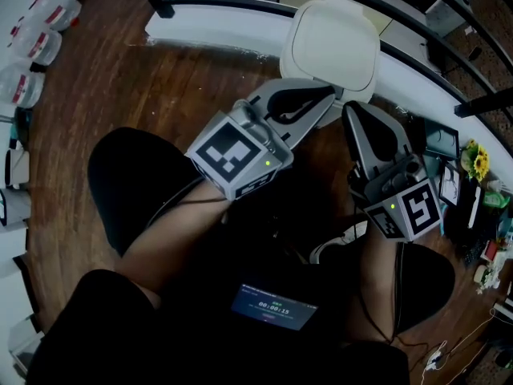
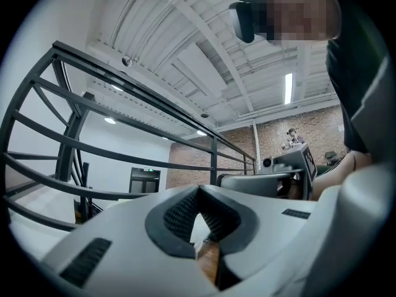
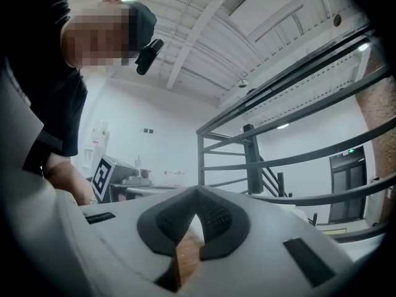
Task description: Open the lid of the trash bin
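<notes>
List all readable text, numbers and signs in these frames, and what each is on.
"00:00:15" (small, seems so): on the lit screen low in the head view; its other lines are unreadable.
Red labels on the plastic containers: too small to read.
The green sign above the door, left gripper view: too small to read.
The marker cubes: square code patterns, no words.
No print shows on the trash bin lid.

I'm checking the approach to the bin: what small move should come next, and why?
Probably ease the left gripper to the lid's near edge. The lid looks closed, and that gripper and the right gripper are both shut and empty, close to it.
</notes>
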`<move>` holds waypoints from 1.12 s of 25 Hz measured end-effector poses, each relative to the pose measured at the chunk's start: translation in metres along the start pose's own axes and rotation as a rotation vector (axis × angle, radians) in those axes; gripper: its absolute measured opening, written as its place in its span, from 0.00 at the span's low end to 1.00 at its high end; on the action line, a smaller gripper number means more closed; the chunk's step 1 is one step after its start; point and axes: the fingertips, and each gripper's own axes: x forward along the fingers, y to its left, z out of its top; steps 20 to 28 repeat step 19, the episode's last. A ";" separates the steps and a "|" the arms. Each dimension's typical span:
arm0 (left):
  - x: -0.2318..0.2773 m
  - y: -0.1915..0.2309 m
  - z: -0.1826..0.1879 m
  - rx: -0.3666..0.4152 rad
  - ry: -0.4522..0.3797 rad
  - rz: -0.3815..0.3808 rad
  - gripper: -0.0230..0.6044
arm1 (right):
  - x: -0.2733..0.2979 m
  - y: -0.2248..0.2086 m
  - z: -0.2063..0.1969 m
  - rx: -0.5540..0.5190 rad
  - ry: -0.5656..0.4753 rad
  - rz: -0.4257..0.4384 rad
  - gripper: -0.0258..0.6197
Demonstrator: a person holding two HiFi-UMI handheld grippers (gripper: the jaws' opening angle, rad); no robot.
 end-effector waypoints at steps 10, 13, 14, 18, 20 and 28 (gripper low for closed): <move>0.008 0.012 -0.012 0.007 0.017 0.020 0.10 | 0.011 -0.011 -0.013 -0.045 0.037 -0.012 0.06; 0.008 0.009 -0.014 0.016 0.027 0.014 0.10 | 0.011 -0.011 -0.014 -0.039 0.040 -0.013 0.06; 0.008 0.008 -0.014 0.022 0.024 0.013 0.10 | 0.011 -0.010 -0.014 -0.039 0.040 -0.013 0.06; 0.008 0.005 -0.013 0.045 0.027 0.011 0.10 | 0.008 -0.011 -0.012 -0.041 0.039 -0.017 0.06; 0.009 0.004 -0.013 0.048 0.028 0.010 0.10 | 0.007 -0.011 -0.011 -0.041 0.039 -0.019 0.06; 0.009 0.004 -0.013 0.048 0.028 0.010 0.10 | 0.007 -0.011 -0.011 -0.041 0.039 -0.019 0.06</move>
